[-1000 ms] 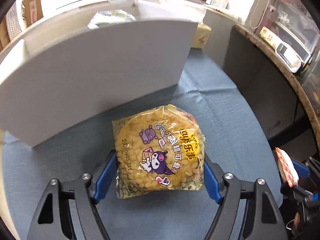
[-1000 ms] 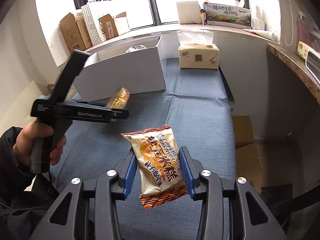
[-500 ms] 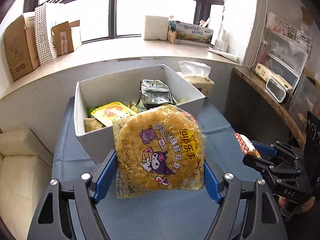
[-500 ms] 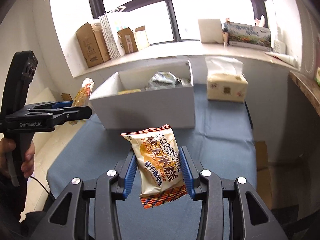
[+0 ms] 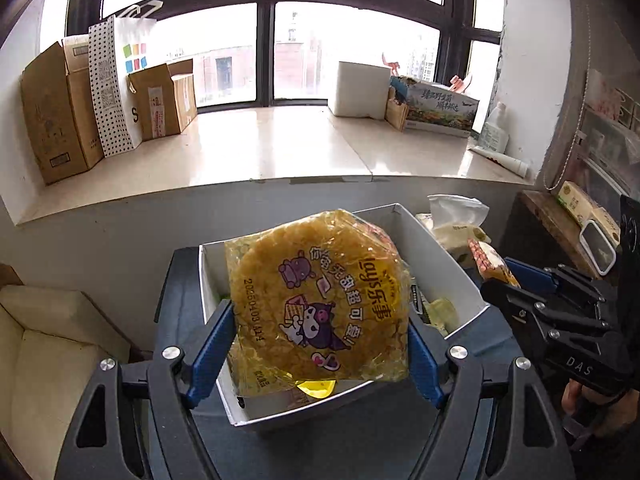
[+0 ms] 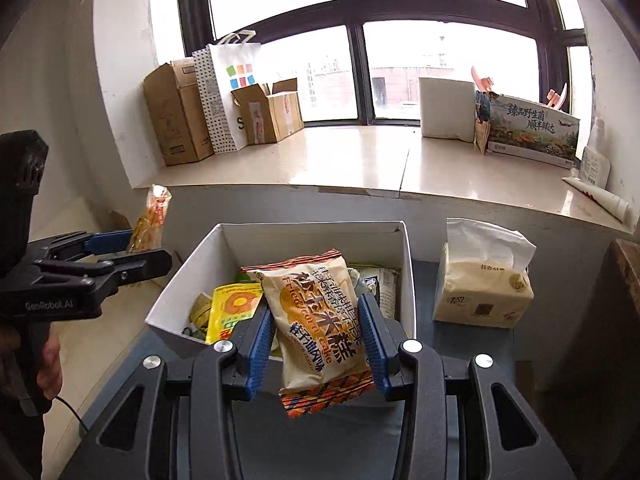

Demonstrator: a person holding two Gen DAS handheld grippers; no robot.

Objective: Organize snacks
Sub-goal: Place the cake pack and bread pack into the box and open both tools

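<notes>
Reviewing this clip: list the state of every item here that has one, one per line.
Left gripper: shut on the yellow round crisp bag.
Yellow round crisp bag: held up, over the box.
Right gripper: shut on the cream fried corn cake packet.
Cream fried corn cake packet: held upright, in the air.
White open-topped box: partly filled with snacks.
Tissue pack: opened, tissue sticking out.

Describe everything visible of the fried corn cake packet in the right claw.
The fried corn cake packet is a cream, pillow-shaped plastic pouch with orange and dark lettering and an orange patterned crimped seal at each end. It looks puffed and unopened. It stands roughly upright, tilted slightly left at the top, pinched at its sides between the blue pads of the right claw. It hangs in the air in front of the white box, touching nothing but the pads.
</notes>
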